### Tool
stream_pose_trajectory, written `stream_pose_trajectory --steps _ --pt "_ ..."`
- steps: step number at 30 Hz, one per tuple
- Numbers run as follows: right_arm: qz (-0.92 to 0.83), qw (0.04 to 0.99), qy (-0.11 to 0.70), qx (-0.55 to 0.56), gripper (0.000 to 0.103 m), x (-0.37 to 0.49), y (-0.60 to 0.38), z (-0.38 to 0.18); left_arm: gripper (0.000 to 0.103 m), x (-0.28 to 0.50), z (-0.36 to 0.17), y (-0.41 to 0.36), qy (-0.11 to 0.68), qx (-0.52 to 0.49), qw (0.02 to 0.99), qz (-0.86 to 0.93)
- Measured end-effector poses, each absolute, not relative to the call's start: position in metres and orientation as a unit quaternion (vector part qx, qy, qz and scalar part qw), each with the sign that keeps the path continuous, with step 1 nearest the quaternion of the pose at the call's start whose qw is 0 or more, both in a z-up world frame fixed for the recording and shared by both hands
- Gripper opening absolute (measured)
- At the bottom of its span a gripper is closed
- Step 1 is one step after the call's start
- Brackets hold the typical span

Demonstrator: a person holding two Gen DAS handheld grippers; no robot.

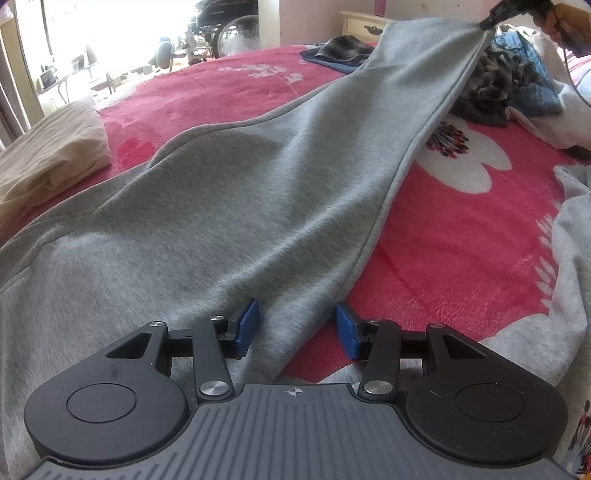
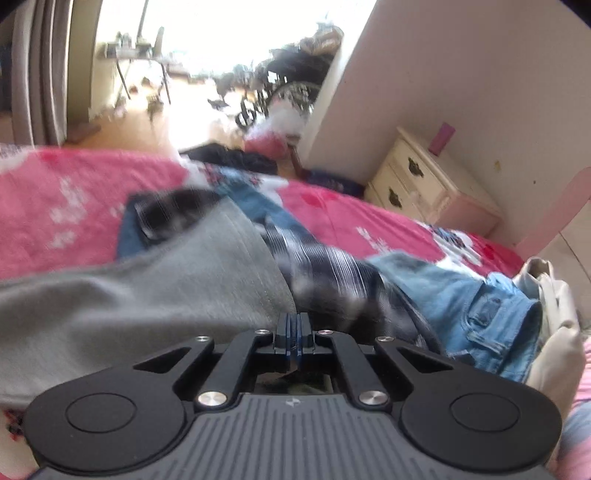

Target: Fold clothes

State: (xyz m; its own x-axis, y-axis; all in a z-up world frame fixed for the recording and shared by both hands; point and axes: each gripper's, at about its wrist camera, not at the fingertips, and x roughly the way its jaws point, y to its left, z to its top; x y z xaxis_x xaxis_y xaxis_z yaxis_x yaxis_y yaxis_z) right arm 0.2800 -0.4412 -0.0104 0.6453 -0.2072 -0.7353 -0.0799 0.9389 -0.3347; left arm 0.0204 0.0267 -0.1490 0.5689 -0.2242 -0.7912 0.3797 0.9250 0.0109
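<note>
1. L gripper [image 1: 297, 330] is sitting low over the grey sweatshirt [image 1: 229, 206] w/ jaws wide apart, gripping nothing.
2. R gripper [image 2: 294, 334] is pinching the sweatshirt's edge, jaws closed – lifting it taut over the pink floral blanket [image 1: 454, 236].
3. Blanket right of the hem is lying bare; clothes pile [image 1: 509, 88] is crowding the far corner.

Your right wrist view is smearing with motion: the plaid garment [image 2: 325, 269] and jeans [image 2: 480, 306] are reading as streaks. The grey garment [image 1: 229, 206] is running off the left wrist picture's left and lower edges. Your right gripper [image 1: 489, 23] is showing only as a dark tip at the top corner, its fingers too small to tell apart. The doorway [image 2: 221, 33] is washing out white.
</note>
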Motion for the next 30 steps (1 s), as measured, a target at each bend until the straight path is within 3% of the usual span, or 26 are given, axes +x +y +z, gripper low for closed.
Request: stream_pose_trajectory --steps 7,11,15,18,24,30 --pt "-0.136 0.874 0.428 -0.185 0.007 0.293 -0.456 -0.03 0.049 0.024 -0.147 0.029 0.441 0.072 0.878 -0.173" --pt "-0.169 0.911 0.361 -0.108 0.009 0.281 -0.466 -0.008 0.052 0.03 -0.142 0.037 0.455 0.026 0.872 -0.177" --pt "-0.054 0.949 0.309 -0.034 0.013 0.27 -0.435 0.018 0.052 0.033 -0.135 0.048 0.459 -0.028 0.87 -0.178" --pt "0.071 0.936 0.342 -0.036 0.013 0.278 -0.377 0.006 0.052 0.034 -0.136 0.049 0.459 -0.04 0.871 -0.168" --pt "0.199 0.872 0.429 -0.127 0.013 0.301 -0.243 -0.078 0.052 0.033 -0.141 0.044 0.463 -0.027 0.872 -0.157" --pt "0.13 0.842 0.481 -0.208 0.009 0.313 -0.247 -0.136 0.054 0.033 -0.143 0.047 0.461 -0.027 0.872 -0.161"
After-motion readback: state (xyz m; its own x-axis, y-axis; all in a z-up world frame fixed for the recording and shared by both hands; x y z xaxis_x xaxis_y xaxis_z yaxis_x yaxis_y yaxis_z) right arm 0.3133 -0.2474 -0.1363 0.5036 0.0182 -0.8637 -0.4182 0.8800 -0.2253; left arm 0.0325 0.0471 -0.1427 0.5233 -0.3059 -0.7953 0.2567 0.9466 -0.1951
